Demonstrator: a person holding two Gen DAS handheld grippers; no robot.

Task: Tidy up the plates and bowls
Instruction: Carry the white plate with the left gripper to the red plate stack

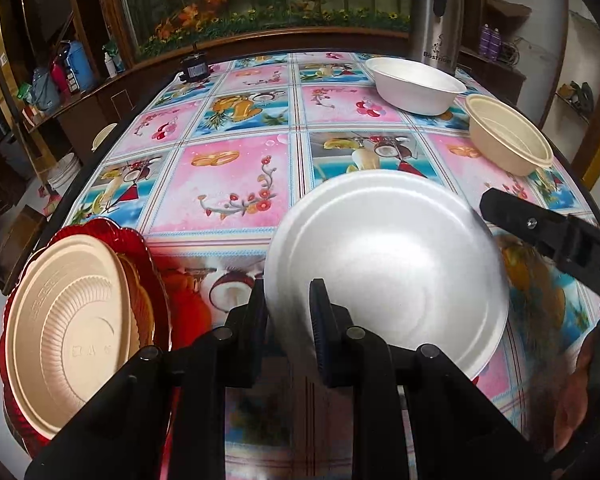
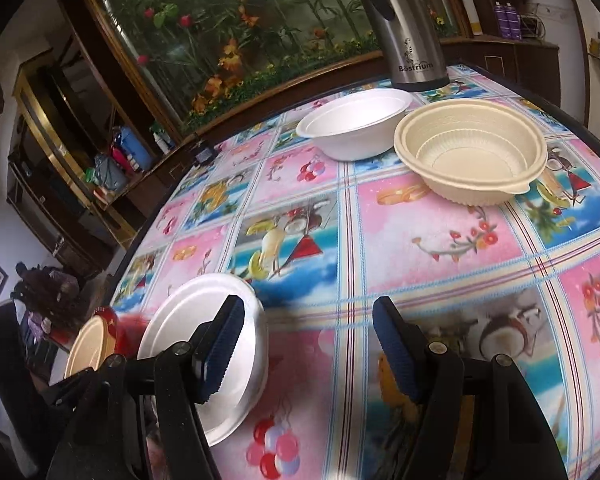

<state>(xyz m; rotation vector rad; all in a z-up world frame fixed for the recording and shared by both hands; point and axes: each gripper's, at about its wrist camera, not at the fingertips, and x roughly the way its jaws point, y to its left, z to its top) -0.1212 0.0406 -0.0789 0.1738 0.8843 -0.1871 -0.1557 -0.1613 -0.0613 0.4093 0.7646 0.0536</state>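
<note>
Gripping: left gripper (image 1: 290, 328) pinches round white foam plate (image 1: 388, 264) by rim, tilted over table (near red dish stack (image 1: 156, 280)).
Right gripper (image 2: 308, 344): jaws wide, empty.
Risk: thin rim grip, plate cld slip.

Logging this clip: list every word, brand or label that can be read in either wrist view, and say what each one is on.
"Bostrium": brand on the steel thermos, clearest in the right wrist view.
"D": lone letter on the right gripper, the rest cut off.
Embossed marks on the beige plate: too faint to read.
Labels on the purple cans: too small.
Small black device: nothing legible.
</note>
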